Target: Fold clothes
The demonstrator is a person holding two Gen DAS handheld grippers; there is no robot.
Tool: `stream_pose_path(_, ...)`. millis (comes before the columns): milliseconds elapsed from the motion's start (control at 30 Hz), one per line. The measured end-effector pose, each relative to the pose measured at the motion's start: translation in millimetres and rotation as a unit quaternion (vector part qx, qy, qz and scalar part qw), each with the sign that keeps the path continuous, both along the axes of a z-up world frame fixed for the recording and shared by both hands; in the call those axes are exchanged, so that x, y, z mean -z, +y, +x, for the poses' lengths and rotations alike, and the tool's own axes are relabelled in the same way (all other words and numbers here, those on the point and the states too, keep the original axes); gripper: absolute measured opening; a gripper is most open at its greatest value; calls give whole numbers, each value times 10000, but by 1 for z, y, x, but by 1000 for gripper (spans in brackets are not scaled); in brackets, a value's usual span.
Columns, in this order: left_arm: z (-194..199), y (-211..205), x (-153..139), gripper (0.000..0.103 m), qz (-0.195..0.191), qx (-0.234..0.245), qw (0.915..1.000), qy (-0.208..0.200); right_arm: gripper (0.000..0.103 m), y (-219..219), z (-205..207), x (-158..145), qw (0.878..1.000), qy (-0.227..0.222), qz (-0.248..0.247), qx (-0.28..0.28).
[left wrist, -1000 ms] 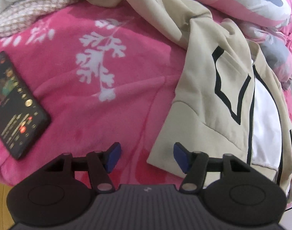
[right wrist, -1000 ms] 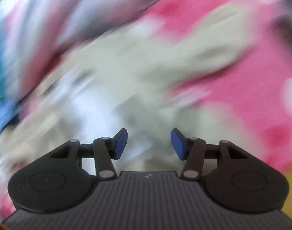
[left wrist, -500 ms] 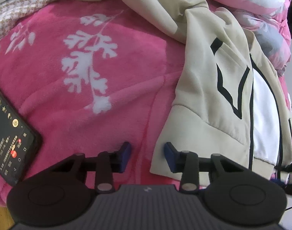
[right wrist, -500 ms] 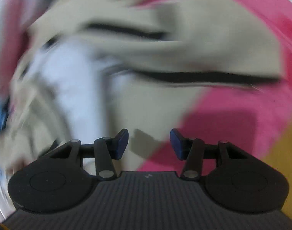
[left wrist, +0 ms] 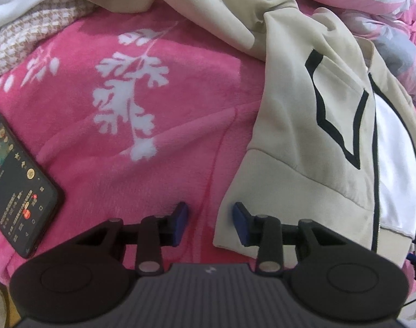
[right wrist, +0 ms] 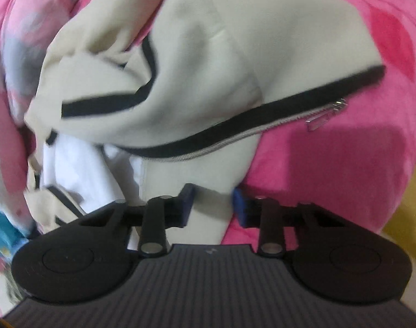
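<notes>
On the pink blanket [left wrist: 158, 164], the beige zip jacket [left wrist: 298, 147] lies spread with its hem toward both tongs and a phone [left wrist: 19, 188] well off to one side. The left gripper [left wrist: 210, 222] has narrowed over the last second to straddle the hem's corner, pads seemingly not yet pressing. The right gripper [right wrist: 212, 207], having swung down from a blurred sweep, is closing with the other hem edge between its jaws, so both corners look nearly secured for a first fold.

pink floral blanket [left wrist: 158, 54] covers bed; phone [left wrist: 14, 180] at left.
</notes>
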State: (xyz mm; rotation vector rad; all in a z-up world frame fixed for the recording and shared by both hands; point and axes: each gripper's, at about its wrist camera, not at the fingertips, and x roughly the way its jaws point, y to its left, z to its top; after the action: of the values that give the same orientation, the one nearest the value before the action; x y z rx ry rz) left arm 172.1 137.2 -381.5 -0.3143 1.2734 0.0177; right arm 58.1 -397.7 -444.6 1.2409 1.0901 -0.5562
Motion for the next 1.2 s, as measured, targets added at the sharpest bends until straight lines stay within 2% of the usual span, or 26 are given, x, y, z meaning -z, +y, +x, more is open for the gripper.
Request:
stream_pose_path(67, -1, -2, -1, 39, 43, -84, 10000, 25, 27, -6, -4, -3, 9994, -157, 204, 229)
stream_pose_path(167, -1, -4, -1, 40, 76, -215, 9997, 55, 27, -3, -5, -3, 9986, -236, 261, 406)
stream_pose_path(267, -3, -6, -2, 40, 102, -263, 9996, 46, 26, 3, -5, -2, 9970, -523, 288, 498)
stream_pose_path(367, -8, -4, -2, 40, 36, -312, 9995, -3, 23, -4, 2, 5, 9933, -1016, 383, 390)
stream_pose_path(400, -10, -2, -2, 40, -9, -340, 9994, -19, 22, -3, 5, 9, 9932, -1053, 422, 267)
stream_pose_path(433, -11, -1, -1, 41, -42, -362, 9993, -29, 12, -3, 9, 15, 9948, -917, 418, 149)
stream_pose_path(500, -12, -1, -2, 41, -56, -357, 9993, -29, 4, -4, 13, 24, 9964, -746, 399, 54)
stream_pose_path(567, -12, -3, -4, 41, -12, -304, 9995, -5, 3, -6, 18, 10, 9970, -739, 100, -213)
stream_pose_path(667, -14, -3, -7, 40, -25, -270, 9996, 52, 3, -15, 21, -40, 9908, -840, -475, -952)
stream_pose_path(800, -19, -1, -10, 40, -237, -131, 9995, 134, 3, -46, 10, -95, 9797, -626, -1023, -1603)
stream_pose_path(867, -22, -1, -11, 40, -275, -64, 9994, 191, 3, -57, 12, -98, 9708, -281, -1328, -1976)
stream_pose_path(933, -26, -2, -11, 40, -342, -8, 9992, 226, 3, -63, 19, -78, 9572, 208, -1636, -2380)
stream_pose_path(967, -27, -3, -12, 40, -365, 15, 9991, 238, 5, -67, 22, -68, 9485, 452, -1787, -2577)
stream_pose_path(1000, -28, -3, -12, 40, -380, 37, 9990, 247, 12, -69, 26, -57, 9402, 702, -1887, -2747)
stream_pose_path(1033, -30, -4, -13, 40, -404, 72, 9988, 254, 22, -69, 31, -44, 9357, 929, -1888, -2832)
stream_pose_path(1067, -31, -4, -14, 40, -432, 112, 9987, 260, 24, -67, 31, -40, 9336, 1027, -1911, -2852)
stream_pose_path(1100, -33, -5, -15, 40, -475, 148, 9984, 261, 26, -65, 28, -43, 9315, 1001, -1980, -2881)
stream_pose_path(1200, -41, -7, -20, 43, -700, 270, 9969, 255, 52, -54, 8, -74, 9258, 928, -2309, -2847)
